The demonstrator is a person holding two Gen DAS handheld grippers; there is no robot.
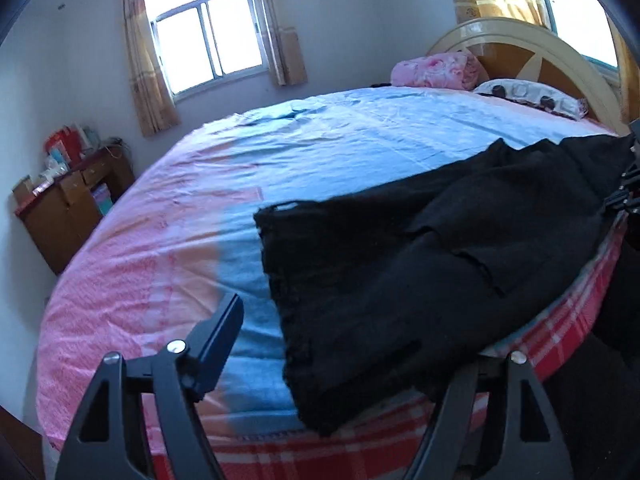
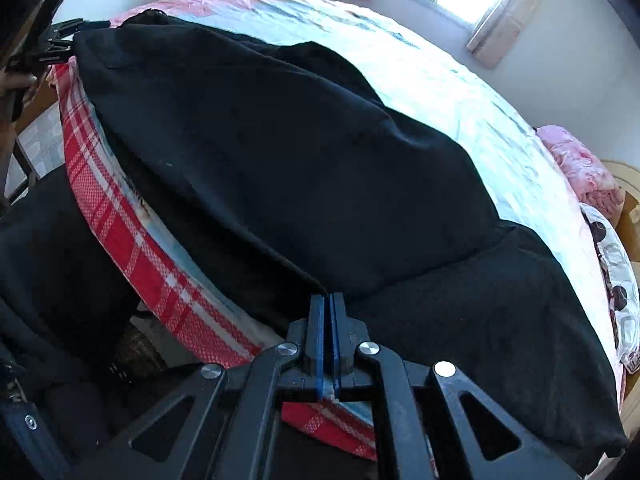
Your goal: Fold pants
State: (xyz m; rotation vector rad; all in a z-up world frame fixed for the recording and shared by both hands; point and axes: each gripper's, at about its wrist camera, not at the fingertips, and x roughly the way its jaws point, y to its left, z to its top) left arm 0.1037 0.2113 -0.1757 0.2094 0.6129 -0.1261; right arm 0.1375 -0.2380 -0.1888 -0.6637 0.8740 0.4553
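Observation:
Black pants (image 1: 400,264) lie spread along the near edge of the bed (image 1: 160,240), one leg end reaching toward my left gripper (image 1: 340,344). That gripper is open. Its left finger (image 1: 222,332) stands clear over the sheet, while cloth hides the right finger. In the right wrist view the pants (image 2: 280,160) stretch away from my right gripper (image 2: 329,308), whose blue pads (image 2: 320,328) are shut on a fold of the black cloth at the mattress edge. The left gripper (image 2: 60,38) shows at the pants' far end.
The bed has a pink and blue sheet over a red plaid mattress side (image 2: 120,232). A pink blanket (image 1: 436,68), a pillow (image 1: 532,96) and a headboard (image 1: 516,52) sit at its far end. A wooden cabinet (image 1: 68,208) stands by the wall under a window (image 1: 204,36).

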